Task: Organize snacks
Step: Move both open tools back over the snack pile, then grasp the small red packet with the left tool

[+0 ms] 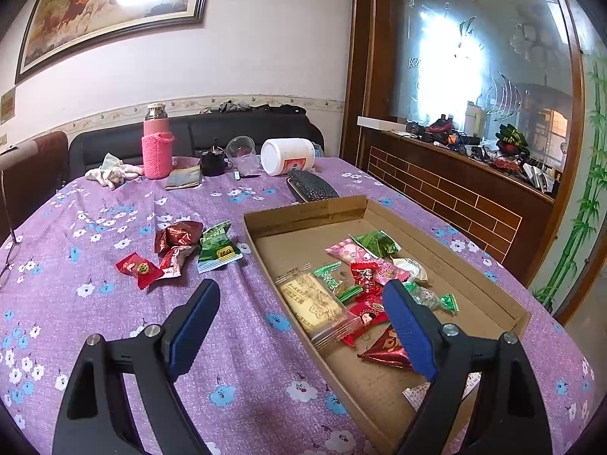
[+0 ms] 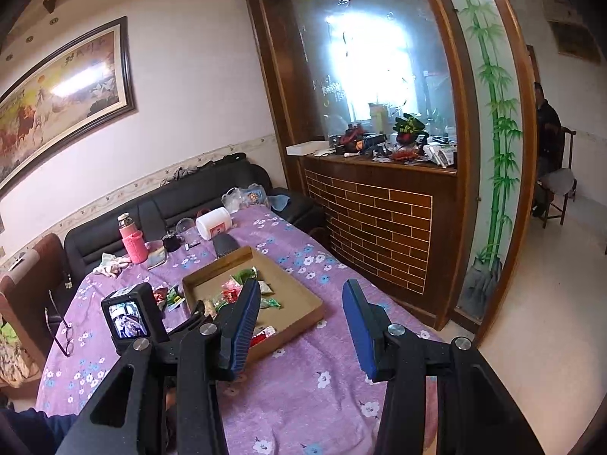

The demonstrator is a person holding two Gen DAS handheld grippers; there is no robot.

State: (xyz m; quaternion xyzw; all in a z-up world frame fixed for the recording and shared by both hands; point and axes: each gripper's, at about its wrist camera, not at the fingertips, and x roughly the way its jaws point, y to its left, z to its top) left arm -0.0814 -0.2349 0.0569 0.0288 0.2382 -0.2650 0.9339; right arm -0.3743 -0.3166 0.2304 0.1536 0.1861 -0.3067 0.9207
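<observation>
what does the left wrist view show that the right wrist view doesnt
Only the left wrist view: the open left gripper with nothing between its fingers, and a clear look at the red candy wrappers lying loose on the cloth beside the green packet.

Only the right wrist view: the open, empty right gripper, the camera on the other gripper, eyeglasses at the table edge, and a seated person in the next room.

Both: the cardboard tray of snacks, the pink bottle, the white jar and the purple floral tablecloth.
</observation>
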